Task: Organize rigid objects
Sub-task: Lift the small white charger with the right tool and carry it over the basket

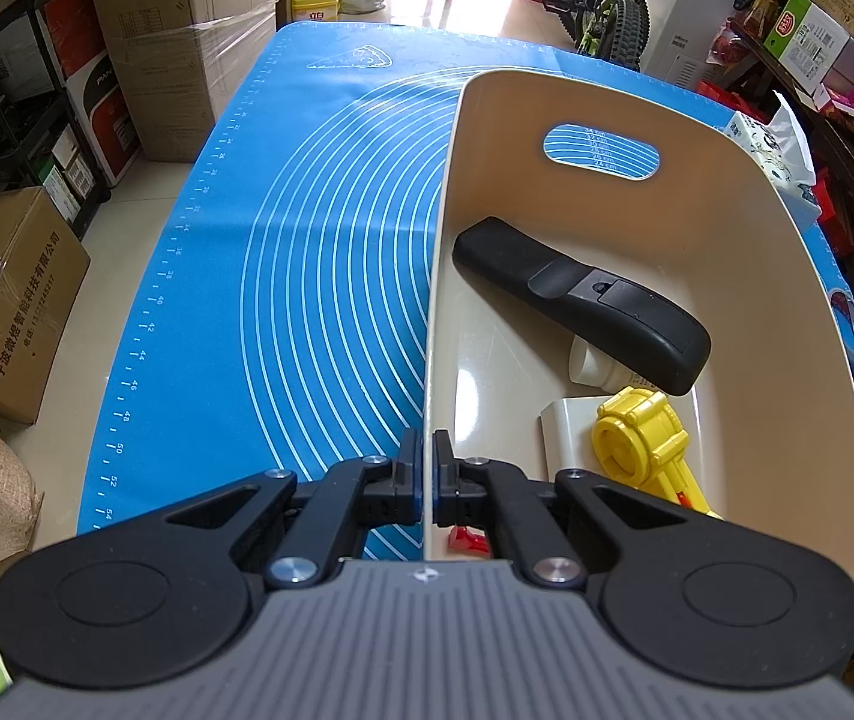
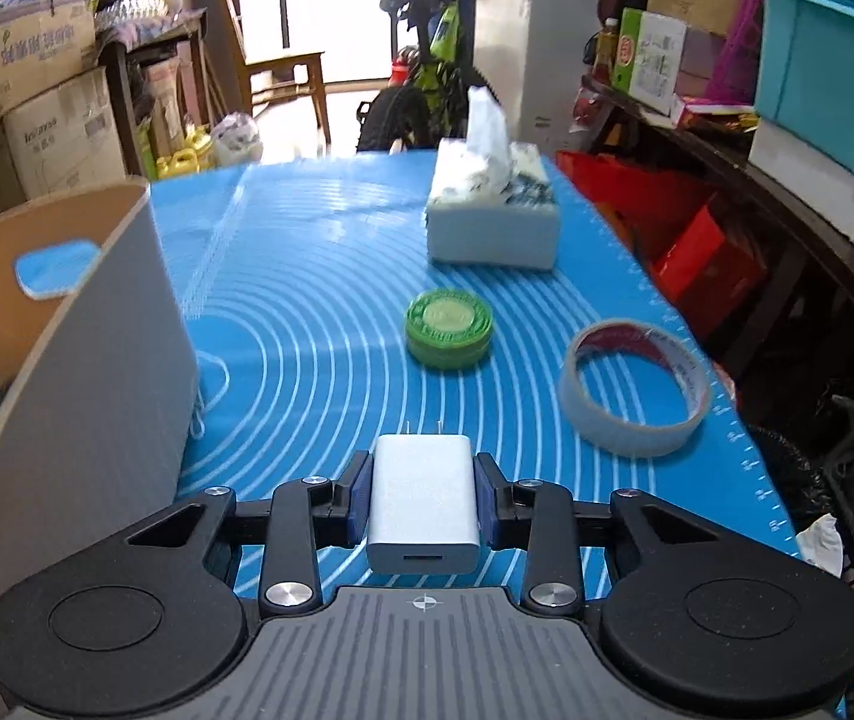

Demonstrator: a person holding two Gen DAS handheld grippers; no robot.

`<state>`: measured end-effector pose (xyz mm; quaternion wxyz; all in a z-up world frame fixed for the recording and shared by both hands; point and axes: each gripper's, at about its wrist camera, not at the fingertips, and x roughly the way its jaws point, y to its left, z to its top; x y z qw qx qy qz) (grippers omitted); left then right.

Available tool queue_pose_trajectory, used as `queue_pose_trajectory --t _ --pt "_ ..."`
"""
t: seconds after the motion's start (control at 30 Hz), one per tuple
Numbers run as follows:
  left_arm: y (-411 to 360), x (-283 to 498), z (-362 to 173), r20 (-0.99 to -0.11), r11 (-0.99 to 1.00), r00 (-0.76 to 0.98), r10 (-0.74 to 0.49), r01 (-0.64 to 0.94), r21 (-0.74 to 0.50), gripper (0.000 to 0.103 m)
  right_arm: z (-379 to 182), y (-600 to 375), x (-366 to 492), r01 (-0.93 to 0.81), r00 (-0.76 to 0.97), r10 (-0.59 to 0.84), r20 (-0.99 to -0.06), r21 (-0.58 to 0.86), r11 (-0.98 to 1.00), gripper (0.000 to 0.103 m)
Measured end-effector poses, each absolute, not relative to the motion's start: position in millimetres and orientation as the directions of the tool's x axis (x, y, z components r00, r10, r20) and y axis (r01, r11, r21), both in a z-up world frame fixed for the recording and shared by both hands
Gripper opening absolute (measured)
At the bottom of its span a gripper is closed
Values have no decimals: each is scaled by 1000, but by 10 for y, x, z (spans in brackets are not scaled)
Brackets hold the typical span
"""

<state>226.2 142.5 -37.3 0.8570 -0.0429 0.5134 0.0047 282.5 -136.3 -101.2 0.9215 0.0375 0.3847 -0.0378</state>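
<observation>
Cluttered storeroom, blue mat [image 2: 318,276] on tabletop | your right gripper [image 2: 423,501] has fingers clamped on the white charger [image 2: 422,507], long axis pointing 12 o'clock, prongs forward | beige bin [image 2: 84,324] lies at 9–10 o'clock of it, just beside | your left gripper [image 1: 425,480] has fingers together, pinching the bin's wall.

The right gripper [image 2: 423,501] clamps a white wall charger [image 2: 422,501] over the blue mat [image 2: 318,324], prongs pointing away. Farther off sit a green tin [image 2: 449,329], a tape roll [image 2: 637,387] at right and a tissue box [image 2: 494,210]; the beige bin [image 2: 96,324] stands at left.
</observation>
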Motion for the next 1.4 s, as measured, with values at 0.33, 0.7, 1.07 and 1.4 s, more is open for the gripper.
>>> queue_pose_trajectory --t 0.33,0.7,1.07,1.4 --pt "1426 2261 -376 -880 996 473 -36 -52 -68 4 -528 -1261 2703 75 788 -10 -615 80 994 42" --pt "1428 2262 -375 -880 996 473 -36 -52 -69 4 35 -875 2518 -80 838 147 -525 148 986 42" --pt "1428 2262 -375 -880 996 473 -36 -52 -69 5 94 -258 2398 -278 775 293 -560 114 954 42" --pt "1431 2261 -374 -880 996 473 -35 -52 -67 5 -163 131 2300 -395 662 333 -671 64 916 42"
